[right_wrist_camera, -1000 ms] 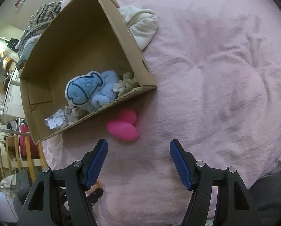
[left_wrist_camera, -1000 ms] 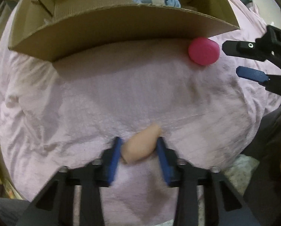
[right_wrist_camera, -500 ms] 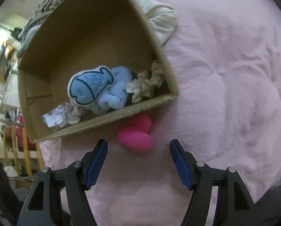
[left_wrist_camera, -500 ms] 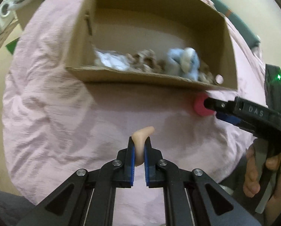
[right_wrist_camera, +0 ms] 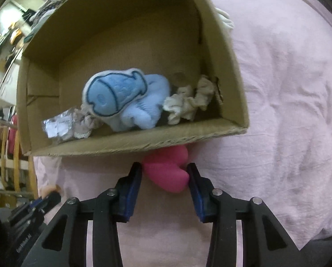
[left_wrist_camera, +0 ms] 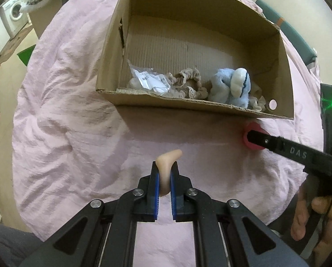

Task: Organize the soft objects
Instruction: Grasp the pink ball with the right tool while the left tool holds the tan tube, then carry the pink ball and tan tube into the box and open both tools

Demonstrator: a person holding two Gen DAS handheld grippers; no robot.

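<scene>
Soft objects: two in play, both just short of the cardboard box (left_wrist_camera: pixel 194 109).
Your left gripper (left_wrist_camera: pixel 164 174) is clamped on the beige soft piece (left_wrist_camera: pixel 167 162) above the pink bedsheet (left_wrist_camera: pixel 72 133); your right gripper (right_wrist_camera: pixel 164 175) brackets the pink soft toy (right_wrist_camera: pixel 168 170) at the box's front wall, pads touching, grip unconfirmed.

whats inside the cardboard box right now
In the cardboard box: a blue fish plush, beige lace scrunchies and a crinkly plastic packet, bunched along the near wall. Anything beneath them is hidden.
</scene>
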